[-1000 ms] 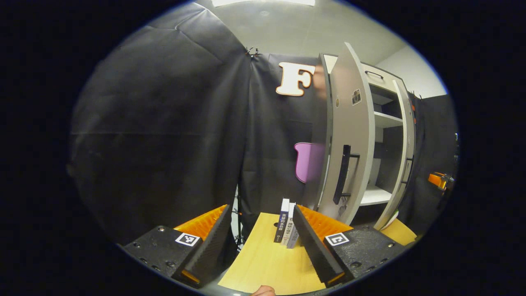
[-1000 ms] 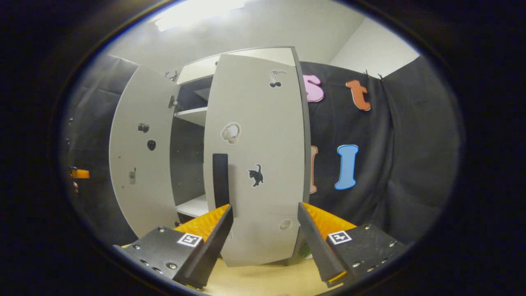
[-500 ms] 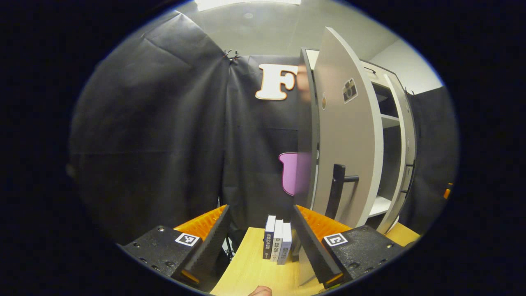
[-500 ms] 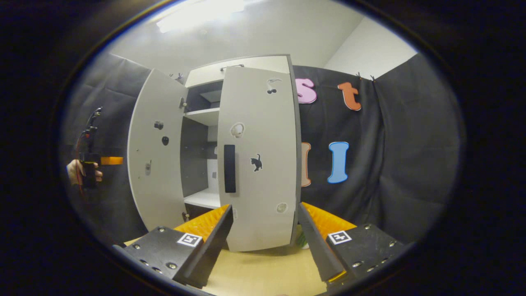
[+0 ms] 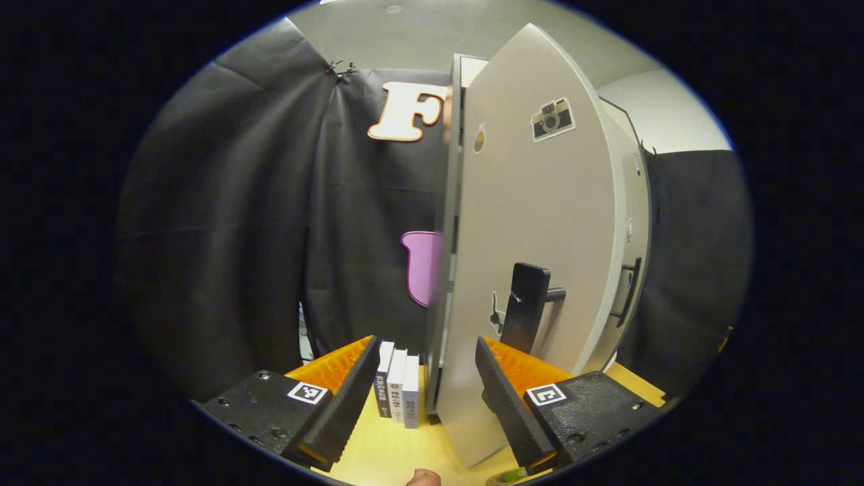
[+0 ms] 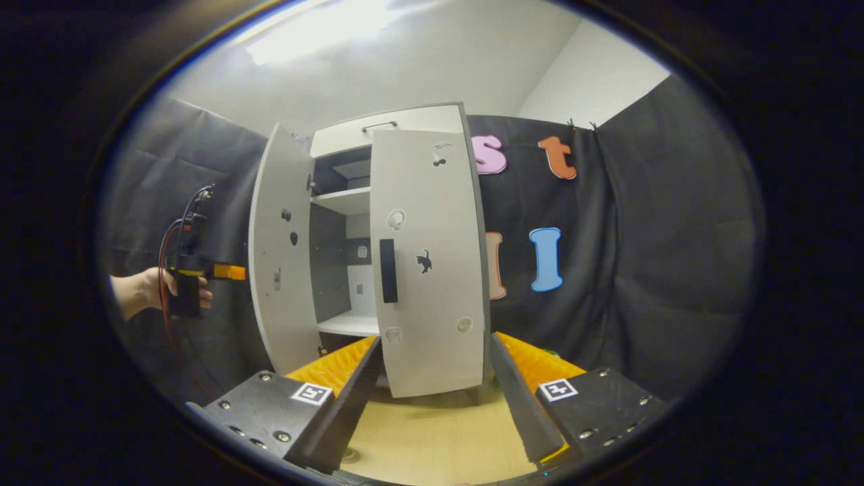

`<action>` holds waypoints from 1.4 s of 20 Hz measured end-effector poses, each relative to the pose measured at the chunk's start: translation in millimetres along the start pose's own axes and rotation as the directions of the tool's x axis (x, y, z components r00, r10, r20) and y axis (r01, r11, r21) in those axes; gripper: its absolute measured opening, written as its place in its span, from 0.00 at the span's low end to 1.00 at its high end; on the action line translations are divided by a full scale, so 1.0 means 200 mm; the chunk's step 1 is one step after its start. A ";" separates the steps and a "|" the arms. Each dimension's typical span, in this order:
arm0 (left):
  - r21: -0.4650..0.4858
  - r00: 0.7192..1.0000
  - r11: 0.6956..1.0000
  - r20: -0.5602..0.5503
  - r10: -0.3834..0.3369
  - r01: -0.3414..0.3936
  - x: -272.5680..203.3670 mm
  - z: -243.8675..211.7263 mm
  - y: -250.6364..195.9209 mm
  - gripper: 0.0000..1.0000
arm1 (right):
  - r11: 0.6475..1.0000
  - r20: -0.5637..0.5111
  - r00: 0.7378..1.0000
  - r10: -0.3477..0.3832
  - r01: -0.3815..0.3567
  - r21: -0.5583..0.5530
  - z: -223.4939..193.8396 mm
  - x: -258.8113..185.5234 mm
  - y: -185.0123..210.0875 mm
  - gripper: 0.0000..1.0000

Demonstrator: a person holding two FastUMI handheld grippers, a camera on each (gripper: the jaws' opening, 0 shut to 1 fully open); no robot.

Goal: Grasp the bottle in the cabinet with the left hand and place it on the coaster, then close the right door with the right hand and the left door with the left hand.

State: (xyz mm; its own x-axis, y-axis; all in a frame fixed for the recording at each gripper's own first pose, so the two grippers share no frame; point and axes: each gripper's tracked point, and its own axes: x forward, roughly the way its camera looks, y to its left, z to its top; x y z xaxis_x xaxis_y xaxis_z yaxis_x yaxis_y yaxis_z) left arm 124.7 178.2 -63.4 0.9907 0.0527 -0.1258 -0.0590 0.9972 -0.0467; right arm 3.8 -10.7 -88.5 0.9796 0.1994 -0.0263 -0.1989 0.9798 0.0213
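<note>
The grey cabinet's left door (image 5: 533, 223) stands close in front of my left gripper (image 5: 426, 342), whose open fingers straddle the door's lower edge. Its black handle (image 5: 528, 307) is just above the right finger. In the right gripper view the right door (image 6: 432, 270) with its black handle (image 6: 387, 270) is almost shut, while the left door (image 6: 280, 263) stands ajar. A white shelf (image 6: 347, 325) shows between them. My right gripper (image 6: 435, 339) is open and holds nothing, a little way back from the right door. A hand (image 6: 138, 293) holds the left gripper (image 6: 233, 272) outside the left door.
Three upright books (image 5: 398, 388) stand on the wooden table (image 5: 378, 449) just left of the left door. The table (image 6: 439, 439) runs on under the cabinet. Black cloth walls close in both sides. A round green-edged thing (image 5: 509, 478) peeks in by my left gripper's right finger.
My left gripper has swung in close to the left door's outer face, hiding the cabinet's inside. My right gripper has drawn back from the right door, which now stands nearer shut.
</note>
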 end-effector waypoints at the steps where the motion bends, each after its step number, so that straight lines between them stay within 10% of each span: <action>1: 0.028 1.000 1.000 0.020 0.012 -0.012 0.01 0.03 -0.03 0.91 | 1.000 -0.008 1.000 -0.014 0.014 -0.004 -0.01 -0.02 -0.02 0.96; 28: -0.011 0.994 0.996 0.055 -0.092 0.093 0.25 0.04 -0.51 0.94 | 0.995 -0.024 0.995 -0.093 0.092 -0.046 0.05 -0.04 -0.18 0.96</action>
State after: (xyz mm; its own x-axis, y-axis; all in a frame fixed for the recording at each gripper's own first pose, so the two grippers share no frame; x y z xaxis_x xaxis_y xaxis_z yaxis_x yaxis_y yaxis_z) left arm 181.5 79.5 -57.4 0.9972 -0.0361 -0.0662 0.0315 0.9971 -0.0695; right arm 3.4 -47.6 -78.1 0.9928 0.1079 -0.0526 -0.1095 0.9936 -0.0268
